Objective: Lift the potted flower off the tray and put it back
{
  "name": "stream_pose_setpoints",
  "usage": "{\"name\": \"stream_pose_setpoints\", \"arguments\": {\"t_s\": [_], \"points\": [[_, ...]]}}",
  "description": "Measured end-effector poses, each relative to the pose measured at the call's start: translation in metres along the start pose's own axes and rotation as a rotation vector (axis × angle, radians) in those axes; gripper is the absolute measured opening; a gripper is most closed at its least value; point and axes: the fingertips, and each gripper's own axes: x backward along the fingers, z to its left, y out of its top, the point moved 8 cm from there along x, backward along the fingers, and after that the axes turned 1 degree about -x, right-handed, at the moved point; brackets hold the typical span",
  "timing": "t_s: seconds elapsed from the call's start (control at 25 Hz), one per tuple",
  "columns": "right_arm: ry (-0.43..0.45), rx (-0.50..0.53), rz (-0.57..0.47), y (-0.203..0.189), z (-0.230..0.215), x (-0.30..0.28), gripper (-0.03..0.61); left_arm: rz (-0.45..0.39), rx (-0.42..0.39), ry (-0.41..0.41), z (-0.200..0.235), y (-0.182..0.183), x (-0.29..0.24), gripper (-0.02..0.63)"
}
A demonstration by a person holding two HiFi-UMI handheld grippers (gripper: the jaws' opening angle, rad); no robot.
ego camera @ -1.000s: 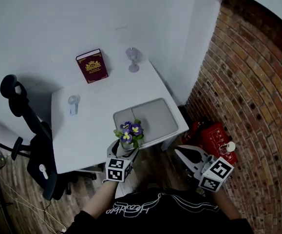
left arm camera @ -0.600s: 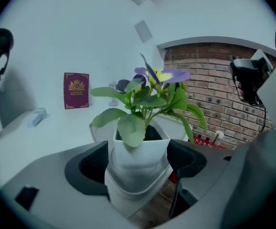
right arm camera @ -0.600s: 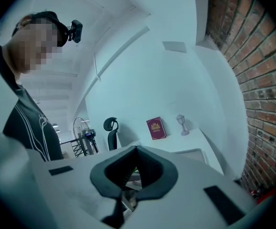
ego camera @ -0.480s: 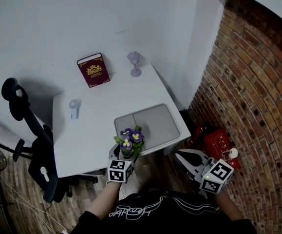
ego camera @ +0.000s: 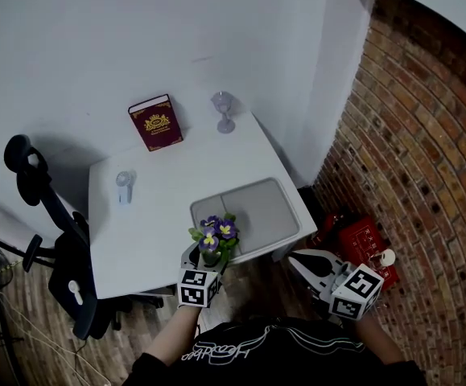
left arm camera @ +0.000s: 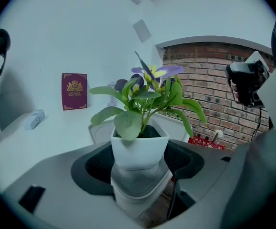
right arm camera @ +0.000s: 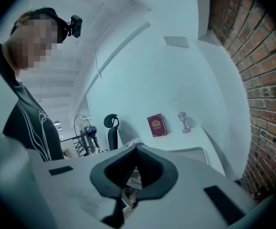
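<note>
The potted flower [ego camera: 214, 236], purple and yellow blooms in a small white square pot [left arm camera: 139, 149], stands on the near left corner of the grey tray [ego camera: 257, 207] on the white table. My left gripper [ego camera: 206, 257] reaches in from the table's near edge. Its jaws have just been closing and now meet the pot's two sides, with the pot between them in the left gripper view [left arm camera: 139, 161]. My right gripper [ego camera: 294, 257] hangs off the table's near right corner over the floor. Its jaws [right arm camera: 136, 149] meet at the tips, holding nothing.
A dark red book [ego camera: 155, 122] and a stemmed glass [ego camera: 224, 109] stand against the wall at the back of the white table [ego camera: 152, 223]. A small white device [ego camera: 122, 185] lies at the left. A black office chair [ego camera: 47, 215] is left, a red box [ego camera: 360, 236] on the floor right.
The left jaws have drawn in against the pot, which stays on the tray's corner. The right gripper has sunk a little. The whole view has shifted slightly.
</note>
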Motion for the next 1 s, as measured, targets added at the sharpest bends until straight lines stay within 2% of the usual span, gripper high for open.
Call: {"name": "stream_pose_setpoints", "arguments": {"t_s": [0.24,0.48,1.0], "points": [[-0.012,-0.016,0.005,0.001,0.004,-0.005,0.002,-0.040,0.010,-0.024,0.002,0.014,0.013,0.344],[-0.025,-0.027,0.002,0.001,0.019,-0.008,0.002,-0.110,0.067,-0.073,0.001,0.040,0.049,0.343],[-0.023,-0.069,-0.047,-0.014,0.099,-0.009,0.002,-0.175,0.067,-0.190,-0.016,0.072,0.166,0.344]]}}
